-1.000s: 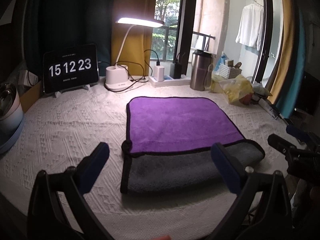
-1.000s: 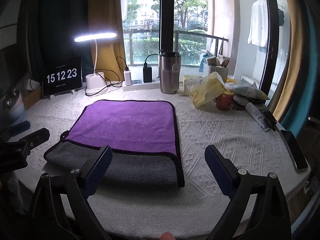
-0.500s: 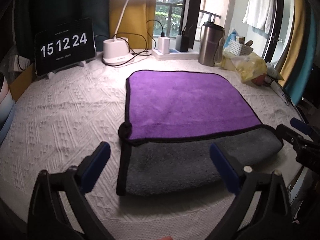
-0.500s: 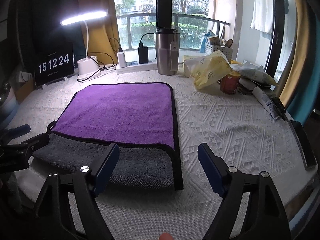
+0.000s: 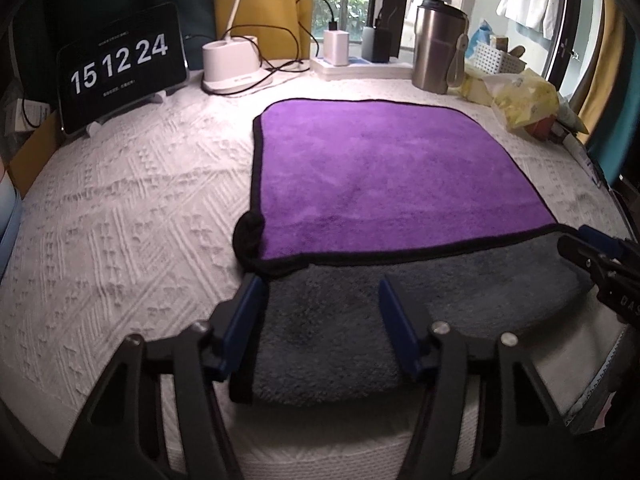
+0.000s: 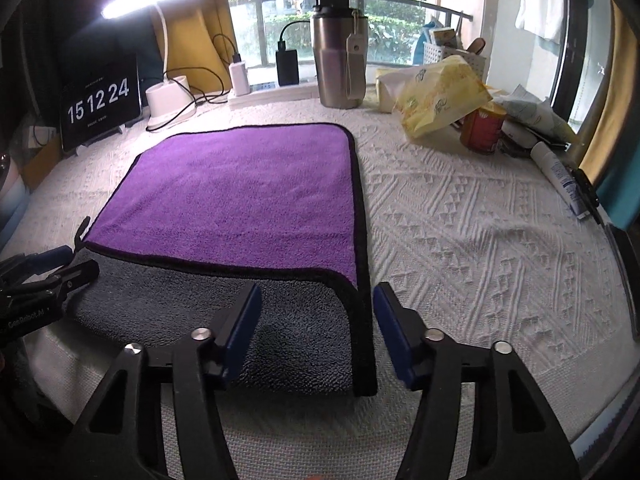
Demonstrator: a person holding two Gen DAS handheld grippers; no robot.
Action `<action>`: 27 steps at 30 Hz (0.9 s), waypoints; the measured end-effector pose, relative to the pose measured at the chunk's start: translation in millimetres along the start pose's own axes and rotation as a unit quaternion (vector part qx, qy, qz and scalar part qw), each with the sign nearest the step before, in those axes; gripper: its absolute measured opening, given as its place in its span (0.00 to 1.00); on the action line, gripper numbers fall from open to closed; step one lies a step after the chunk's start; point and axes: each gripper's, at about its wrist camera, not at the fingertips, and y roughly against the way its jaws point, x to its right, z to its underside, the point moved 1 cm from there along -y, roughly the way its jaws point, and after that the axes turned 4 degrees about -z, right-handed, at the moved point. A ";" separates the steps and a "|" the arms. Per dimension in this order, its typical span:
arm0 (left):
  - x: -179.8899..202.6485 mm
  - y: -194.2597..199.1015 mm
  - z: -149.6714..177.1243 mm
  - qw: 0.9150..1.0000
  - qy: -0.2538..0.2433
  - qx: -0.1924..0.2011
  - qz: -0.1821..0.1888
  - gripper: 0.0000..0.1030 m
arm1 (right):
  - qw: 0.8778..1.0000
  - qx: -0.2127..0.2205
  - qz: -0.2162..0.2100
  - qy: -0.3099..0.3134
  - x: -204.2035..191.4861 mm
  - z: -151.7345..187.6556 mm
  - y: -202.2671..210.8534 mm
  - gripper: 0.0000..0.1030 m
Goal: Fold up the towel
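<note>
A purple towel [image 5: 380, 176] with black trim lies flat on the white textured table cover [image 5: 120, 220]; its near edge is turned over and shows the grey underside [image 5: 360, 320]. My left gripper [image 5: 320, 312] is open, its blue pads straddling the near left corner of the grey band. My right gripper [image 6: 316, 320] is open, straddling the near right corner [image 6: 360, 320] of the towel [image 6: 240, 192]. Each gripper also shows in the other's view: the right one [image 5: 600, 264] at the towel's right edge, the left one [image 6: 48, 272] at its left edge.
At the back stand a clock tablet [image 5: 120, 64], a lamp base [image 5: 232, 64] with cables, a power strip [image 5: 360, 66] and a steel tumbler [image 5: 436, 48]. At the right lie a yellow bag [image 6: 436, 96], a red can [image 6: 482, 128] and a tube [image 6: 560, 176].
Both grippers have moved forward and down onto the towel's near corners. Both jaws have narrowed but stay open. The towel has not moved.
</note>
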 end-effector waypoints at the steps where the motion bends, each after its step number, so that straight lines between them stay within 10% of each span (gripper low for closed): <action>1: 0.4 -0.1 0.2 1.000 -0.002 0.001 -0.003 0.55 | 1.000 -0.003 -0.001 0.000 0.3 0.6 -2.0 0.50; 13: 4.4 5.1 7.7 1.000 -0.004 0.010 0.015 0.18 | 1.000 -0.001 0.002 0.013 1.3 5.9 -4.5 0.14; 27: 6.3 12.5 11.4 0.999 -0.010 0.019 0.042 0.07 | 1.000 0.003 -0.015 0.002 6.2 10.3 -8.0 0.16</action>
